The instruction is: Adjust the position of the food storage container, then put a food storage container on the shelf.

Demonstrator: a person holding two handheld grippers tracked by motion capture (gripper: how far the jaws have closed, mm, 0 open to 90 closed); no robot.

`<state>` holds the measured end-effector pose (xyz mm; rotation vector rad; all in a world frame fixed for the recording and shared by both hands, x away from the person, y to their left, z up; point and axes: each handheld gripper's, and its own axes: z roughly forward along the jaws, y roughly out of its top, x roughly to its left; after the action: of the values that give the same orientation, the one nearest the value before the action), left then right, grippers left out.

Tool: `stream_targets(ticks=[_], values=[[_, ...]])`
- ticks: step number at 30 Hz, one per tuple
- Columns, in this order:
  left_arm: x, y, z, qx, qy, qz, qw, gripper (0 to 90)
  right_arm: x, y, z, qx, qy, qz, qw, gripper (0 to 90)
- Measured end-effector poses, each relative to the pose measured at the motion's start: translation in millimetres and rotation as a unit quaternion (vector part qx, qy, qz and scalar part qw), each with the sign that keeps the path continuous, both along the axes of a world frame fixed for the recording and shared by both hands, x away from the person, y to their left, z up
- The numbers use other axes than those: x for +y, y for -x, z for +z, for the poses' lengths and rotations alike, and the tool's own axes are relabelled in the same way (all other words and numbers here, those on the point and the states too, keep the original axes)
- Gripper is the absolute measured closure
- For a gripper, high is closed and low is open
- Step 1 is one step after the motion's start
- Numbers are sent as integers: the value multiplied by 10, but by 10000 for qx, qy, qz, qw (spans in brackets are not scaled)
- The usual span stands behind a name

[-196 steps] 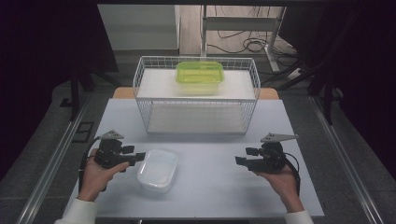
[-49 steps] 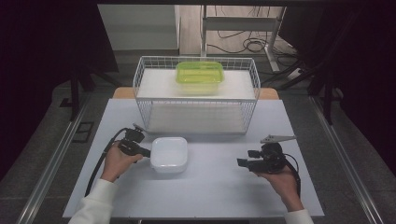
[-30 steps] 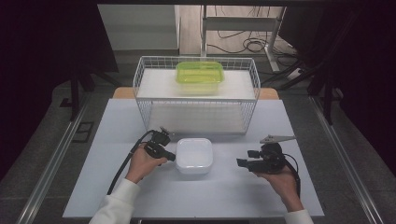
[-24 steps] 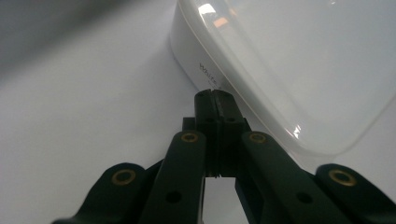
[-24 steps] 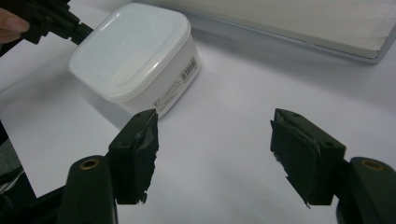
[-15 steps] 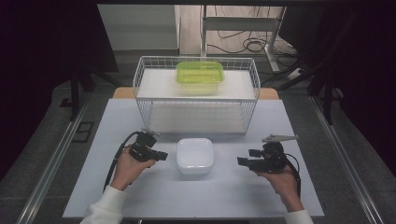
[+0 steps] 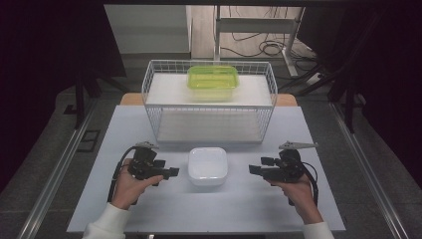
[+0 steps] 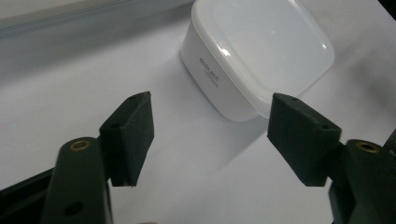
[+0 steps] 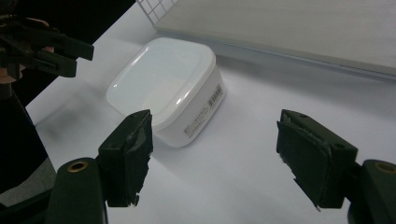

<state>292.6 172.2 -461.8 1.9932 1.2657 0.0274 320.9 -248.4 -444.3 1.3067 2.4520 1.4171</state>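
A white lidded plastic box (image 7: 208, 166) rests on the white table (image 7: 149, 119), centred in front of the wire basket (image 7: 149, 89). My left gripper (image 7: 171, 173) is open a short way to the box's left, its jaws aimed at the box (image 8: 261, 51) with nothing between them. My right gripper (image 7: 253, 170) is open to the box's right, also pointing at the box (image 9: 163, 86), apart from it. A green lidded container (image 7: 212, 82) sits on the basket's upper shelf.
The wire basket stands at the back of the table with a white shelf board (image 7: 209, 127) at its base. Bare table lies in front of the box and on both sides. Dark floor and metal rails (image 7: 54, 174) flank the table.
The left gripper pushed the white box from the left side to the table's centre, then let go and drew back left, open. The right gripper stayed in place.
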Motion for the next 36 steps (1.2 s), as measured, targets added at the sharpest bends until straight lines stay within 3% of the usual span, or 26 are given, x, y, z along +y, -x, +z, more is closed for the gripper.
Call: stream_targets(ticks=[4, 13, 22, 27, 32, 34, 36], values=[[84, 12, 16, -49, 273, 145, 9995, 293, 99, -48, -45, 64, 92, 70, 9999, 259], [103, 14, -3, -56, 520, 245, 9983, 284, 255, -39, 11, -89, 43, 165, 9998, 259], [60, -114, -120, 313, 900, 152, 9953, 305, 567, -126, -61, 141, -90, 216, 9996, 312], [30, -205, -218, 533, 1017, 139, 9933, 330, 657, -211, -107, 357, -217, 71, 9991, 329], [8, -299, -287, 644, 1145, 160, 9912, 343, 695, -268, -125, 446, -300, 7, 9986, 330], [-3, -351, -319, 719, 1263, 215, 9891, 359, 695, -315, -156, 567, -324, -36, 9979, 338], [-12, -364, -333, 713, 1278, 208, 9890, 368, 690, -335, -173, 605, -327, -79, 9976, 345]])
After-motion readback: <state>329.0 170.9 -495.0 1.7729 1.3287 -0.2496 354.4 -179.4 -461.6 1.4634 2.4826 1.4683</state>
